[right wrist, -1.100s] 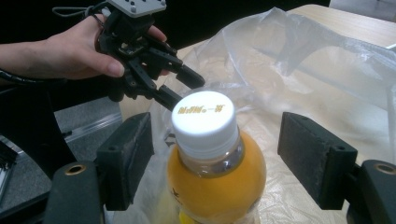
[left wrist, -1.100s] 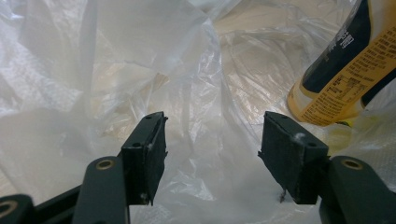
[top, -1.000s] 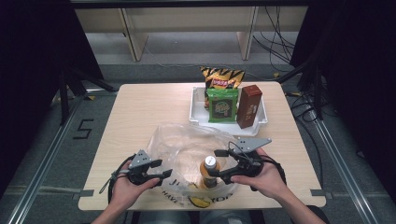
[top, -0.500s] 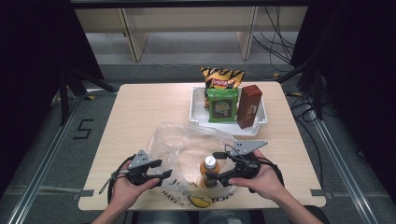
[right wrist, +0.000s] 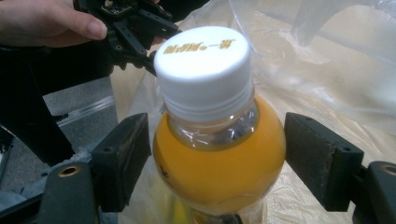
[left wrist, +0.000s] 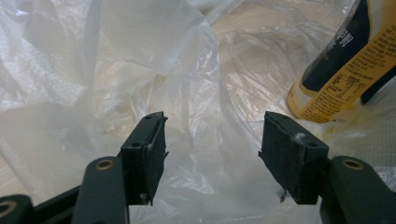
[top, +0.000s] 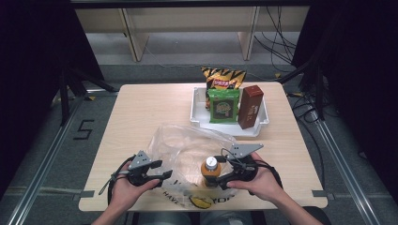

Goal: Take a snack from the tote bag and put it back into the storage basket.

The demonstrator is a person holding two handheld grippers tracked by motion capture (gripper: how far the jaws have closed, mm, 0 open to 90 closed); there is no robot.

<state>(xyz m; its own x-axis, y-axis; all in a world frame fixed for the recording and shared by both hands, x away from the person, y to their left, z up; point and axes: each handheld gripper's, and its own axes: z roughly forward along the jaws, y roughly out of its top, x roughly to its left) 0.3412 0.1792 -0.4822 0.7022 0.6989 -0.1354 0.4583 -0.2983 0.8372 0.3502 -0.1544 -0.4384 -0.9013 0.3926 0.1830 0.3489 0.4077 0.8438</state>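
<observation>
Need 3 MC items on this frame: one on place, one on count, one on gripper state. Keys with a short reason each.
1. Where does the orange juice bottle with the white cap stand?
A. in the white tray
B. on the clear plastic bag, between the right gripper's jaws
C. on the floor

2. How many packaged items stand in the white tray?
A. one
B. three
C. five

3. How do the left gripper's jaws stand?
A. open, over the clear plastic bag
B. shut on the bottle
C. shut on a snack box

Key: 1 B, the right gripper view shows the bottle between the right gripper's jaws; 2 B, chip bag, green pack and brown box; 3 A, the left gripper view shows a wide gap with bag film behind.
</observation>
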